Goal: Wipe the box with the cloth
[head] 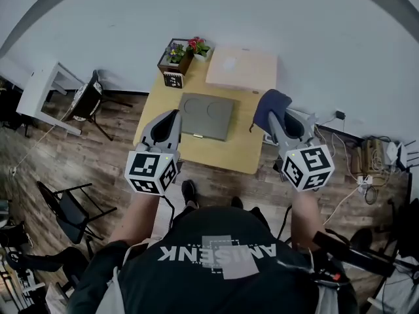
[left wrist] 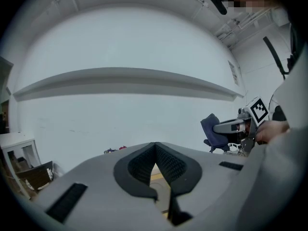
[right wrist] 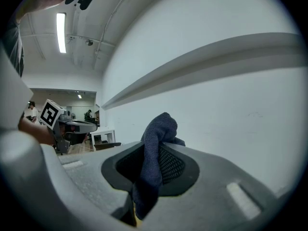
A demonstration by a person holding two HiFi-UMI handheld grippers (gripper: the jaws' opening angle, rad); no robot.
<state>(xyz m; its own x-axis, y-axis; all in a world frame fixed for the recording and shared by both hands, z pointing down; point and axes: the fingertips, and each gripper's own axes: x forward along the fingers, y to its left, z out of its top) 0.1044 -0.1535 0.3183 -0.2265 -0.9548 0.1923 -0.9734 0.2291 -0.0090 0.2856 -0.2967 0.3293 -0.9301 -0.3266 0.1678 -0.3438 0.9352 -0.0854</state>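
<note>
A flat grey box (head: 206, 115) lies in the middle of the light wooden table (head: 216, 152), and a pale beige box (head: 241, 69) sits behind it. My right gripper (head: 270, 114) hovers over the table's right edge, shut on a dark blue cloth (head: 271, 103). In the right gripper view the cloth (right wrist: 155, 143) is pinched between the jaws of that gripper (right wrist: 159, 146) and bunches up above them. My left gripper (head: 175, 116) is held above the table's left side, left of the grey box. Its jaws (left wrist: 155, 146) are shut with nothing in them. From the left gripper view, the cloth (left wrist: 211, 130) hangs off the right gripper (left wrist: 227, 127).
Two flower pots (head: 184, 50) and a marker cube (head: 173, 80) stand at the table's back left corner. The white wall runs just behind the table. Black chairs (head: 88, 100) and a white table (head: 39, 87) are to the left, cables (head: 370, 156) on the floor to the right.
</note>
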